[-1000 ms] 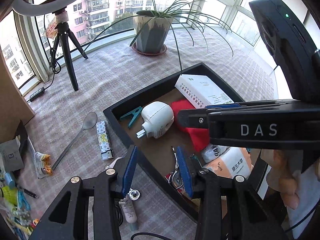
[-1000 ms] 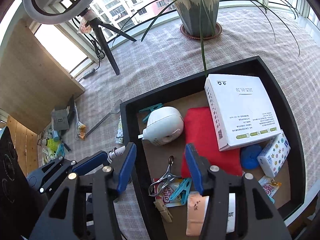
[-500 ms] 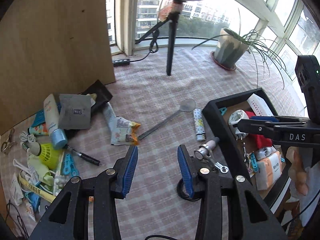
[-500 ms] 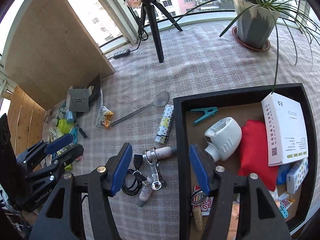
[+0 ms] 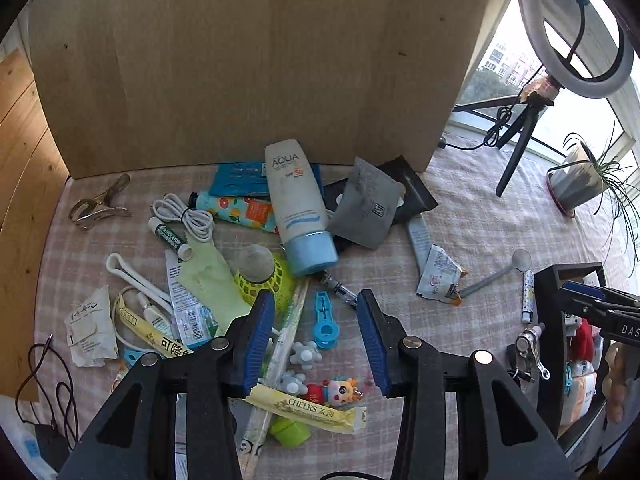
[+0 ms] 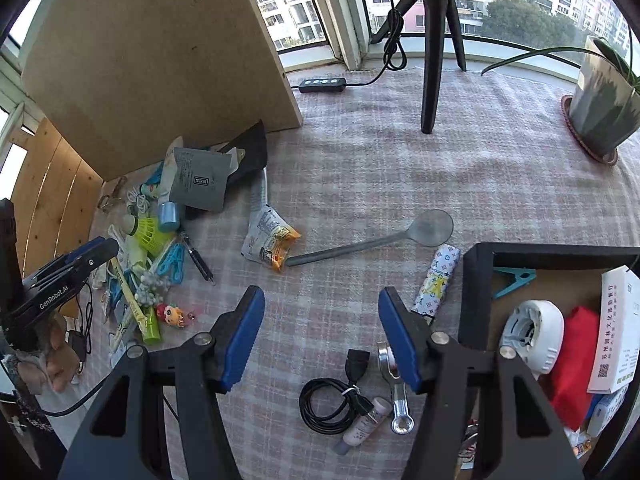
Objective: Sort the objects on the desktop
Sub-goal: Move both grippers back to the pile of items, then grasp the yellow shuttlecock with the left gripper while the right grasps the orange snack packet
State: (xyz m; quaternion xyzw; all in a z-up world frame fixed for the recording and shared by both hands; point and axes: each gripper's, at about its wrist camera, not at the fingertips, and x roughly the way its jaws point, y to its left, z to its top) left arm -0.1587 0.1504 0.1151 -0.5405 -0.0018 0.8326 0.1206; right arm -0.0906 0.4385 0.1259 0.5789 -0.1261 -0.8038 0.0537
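**Both tongs empty over the checked worktop**

My left tongs (image 5: 316, 336) stand parted with nothing between them, above the heap of clutter that runs up against the wooden board (image 5: 240, 60); a blue clip (image 5: 325, 322) lies just under the gap. My right tongs (image 6: 322, 336), whose jaws have just been opening, gape wide over bare checked cloth (image 6: 360, 168). The black tray (image 6: 474, 292) sits at the right, its near corner beside a patterned tube (image 6: 436, 280). Open cloth stretches from the spoon (image 6: 372, 240) to the tripod (image 6: 434, 60).
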